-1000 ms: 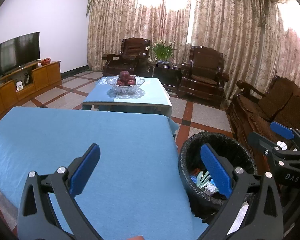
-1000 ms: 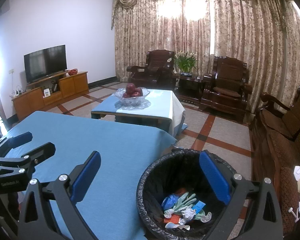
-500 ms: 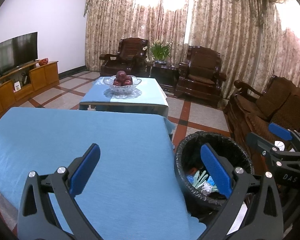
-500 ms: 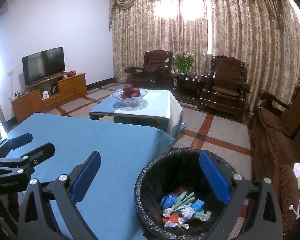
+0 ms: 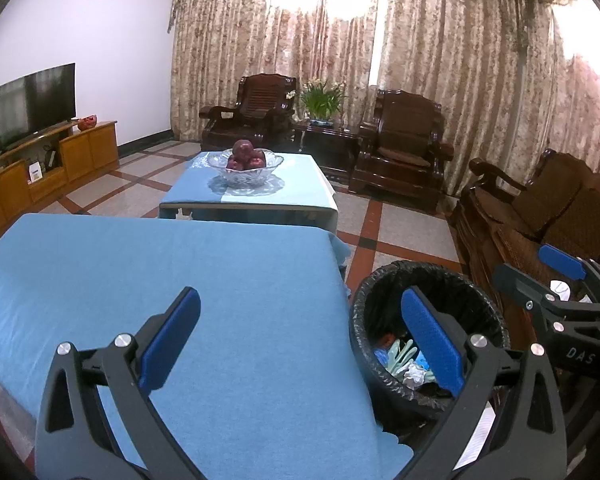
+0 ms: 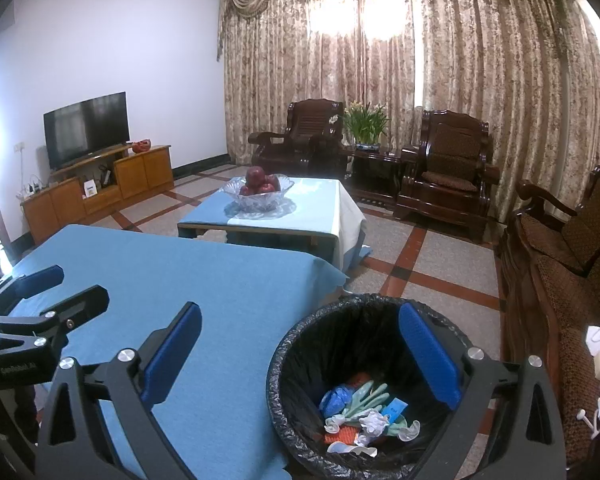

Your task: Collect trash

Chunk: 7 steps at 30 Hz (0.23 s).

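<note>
Two hand-held grippers are held side by side above the near edge of the bench, both with jaws spread wide and nothing between the blue pads. The left hand-held gripper is poised over the blue cloth, its right pad overlapping the bin in view; the right hand-held gripper is carried further right, so that the bin is looked into directly. The trash bin, lined with a black bag, is set on the floor just beside the bench's right corner, presumably so that waste can be dropped straight off the edge. The trash is seen at the bottom of it: a pale green glove, crumpled white paper, a blue wad and something orange. No loose waste is visible on the cloth, so the collecting is judged to be done or nearly so.

Open floor is left between the bin and the wooden sofa on the right, though the gap is narrow. The cloth's scalloped hem hangs close to the bin rim and could be snagged. A second low table with a fruit bowl stands well apart, beyond the bench's far edge.
</note>
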Available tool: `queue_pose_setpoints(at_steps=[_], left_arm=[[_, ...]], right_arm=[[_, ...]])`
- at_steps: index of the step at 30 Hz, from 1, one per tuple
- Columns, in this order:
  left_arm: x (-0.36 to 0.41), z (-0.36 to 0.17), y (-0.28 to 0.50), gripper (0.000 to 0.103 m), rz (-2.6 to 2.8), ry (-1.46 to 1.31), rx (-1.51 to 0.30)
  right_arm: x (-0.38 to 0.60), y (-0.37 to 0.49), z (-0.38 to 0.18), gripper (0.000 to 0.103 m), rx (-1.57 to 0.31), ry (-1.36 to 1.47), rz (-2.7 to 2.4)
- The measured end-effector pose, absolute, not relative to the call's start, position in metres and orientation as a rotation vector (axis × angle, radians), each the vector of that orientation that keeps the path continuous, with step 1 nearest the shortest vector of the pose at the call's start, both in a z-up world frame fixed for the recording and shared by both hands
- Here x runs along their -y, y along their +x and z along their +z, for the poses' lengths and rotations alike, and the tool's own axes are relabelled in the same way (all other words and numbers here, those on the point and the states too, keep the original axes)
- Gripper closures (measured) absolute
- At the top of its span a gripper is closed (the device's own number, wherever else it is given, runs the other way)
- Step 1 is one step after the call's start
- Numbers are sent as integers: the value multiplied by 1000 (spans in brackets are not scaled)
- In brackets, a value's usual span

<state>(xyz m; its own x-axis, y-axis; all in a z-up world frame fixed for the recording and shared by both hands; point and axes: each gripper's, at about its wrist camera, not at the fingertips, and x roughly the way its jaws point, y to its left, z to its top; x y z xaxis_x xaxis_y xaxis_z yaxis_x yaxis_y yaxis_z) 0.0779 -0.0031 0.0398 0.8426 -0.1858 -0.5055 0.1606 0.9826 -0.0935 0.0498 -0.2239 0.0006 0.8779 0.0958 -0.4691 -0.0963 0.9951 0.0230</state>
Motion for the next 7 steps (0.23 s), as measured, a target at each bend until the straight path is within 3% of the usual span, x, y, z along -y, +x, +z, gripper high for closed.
queue_pose_setpoints(at_steps=[7], left_arm=[[3,41,81,5,-180,-49,-547]], right_arm=[[224,50,1,6,-490,-2,101]])
